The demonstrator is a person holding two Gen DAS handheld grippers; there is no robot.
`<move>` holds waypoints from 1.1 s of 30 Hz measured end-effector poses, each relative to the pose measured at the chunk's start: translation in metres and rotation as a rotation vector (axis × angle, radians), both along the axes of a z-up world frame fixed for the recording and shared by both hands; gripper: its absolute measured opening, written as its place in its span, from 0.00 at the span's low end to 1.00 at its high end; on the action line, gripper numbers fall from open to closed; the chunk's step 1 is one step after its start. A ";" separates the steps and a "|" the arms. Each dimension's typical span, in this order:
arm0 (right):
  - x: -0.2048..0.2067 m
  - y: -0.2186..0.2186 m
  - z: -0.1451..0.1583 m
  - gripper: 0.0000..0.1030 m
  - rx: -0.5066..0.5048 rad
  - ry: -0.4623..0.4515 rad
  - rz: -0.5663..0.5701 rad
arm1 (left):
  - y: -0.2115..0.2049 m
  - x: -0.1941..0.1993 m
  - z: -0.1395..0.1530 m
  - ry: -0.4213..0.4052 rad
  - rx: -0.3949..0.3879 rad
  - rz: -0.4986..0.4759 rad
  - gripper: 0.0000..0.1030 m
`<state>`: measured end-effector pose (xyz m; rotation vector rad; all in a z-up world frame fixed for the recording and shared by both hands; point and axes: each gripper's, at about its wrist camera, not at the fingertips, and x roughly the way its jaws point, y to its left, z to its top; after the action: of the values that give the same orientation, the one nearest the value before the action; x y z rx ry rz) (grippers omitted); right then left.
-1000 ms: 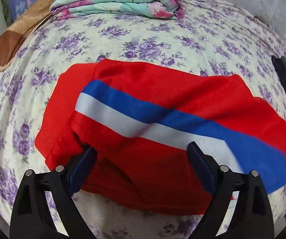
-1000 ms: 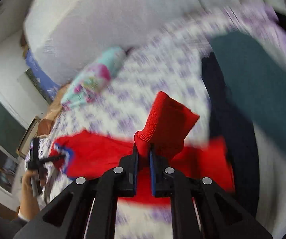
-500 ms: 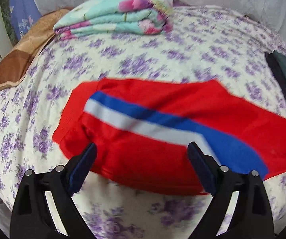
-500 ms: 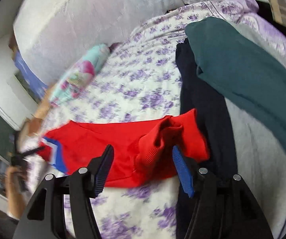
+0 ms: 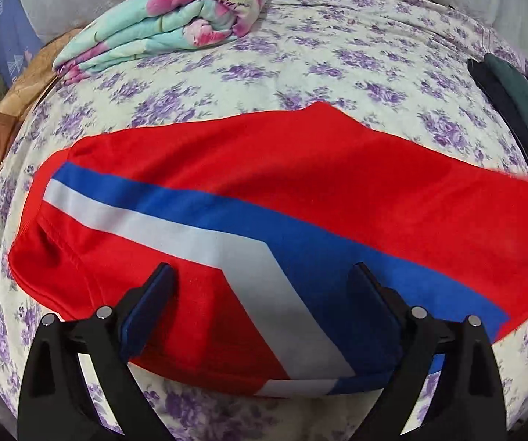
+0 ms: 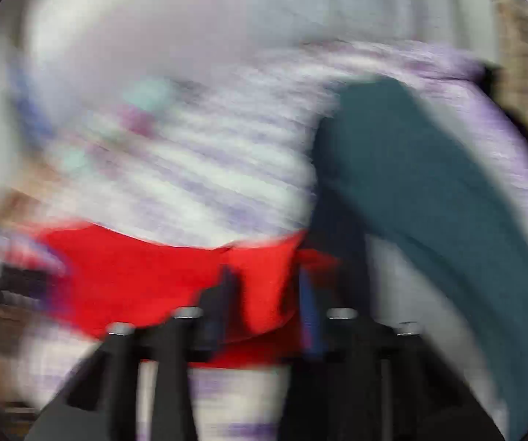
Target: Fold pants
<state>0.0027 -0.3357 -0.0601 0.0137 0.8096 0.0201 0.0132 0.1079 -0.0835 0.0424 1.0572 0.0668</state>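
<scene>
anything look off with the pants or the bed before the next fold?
Mostly fine. The red pants lie flat across the floral bedsheet, but their far end reaches a pile of dark clothes at the bed's edge, apparently touching or overlapping it; the blurred right wrist view leaves this unclear. Left gripper is open above the stripes.
</scene>
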 end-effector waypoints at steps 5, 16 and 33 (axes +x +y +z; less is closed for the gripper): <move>-0.018 -0.016 0.009 0.41 0.028 -0.021 -0.052 | 0.004 -0.003 0.007 0.002 -0.049 -0.008 0.90; 0.027 0.055 -0.035 0.20 -0.017 0.197 0.258 | 0.005 0.022 0.020 -0.011 0.011 0.025 0.90; 0.154 0.318 -0.003 0.46 0.204 0.239 0.634 | 0.081 -0.014 0.021 -0.071 -0.053 0.176 0.90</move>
<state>0.1570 -0.0177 -0.0631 -0.0488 1.0205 0.7108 -0.0006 0.1886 -0.0623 -0.1001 0.9891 0.1984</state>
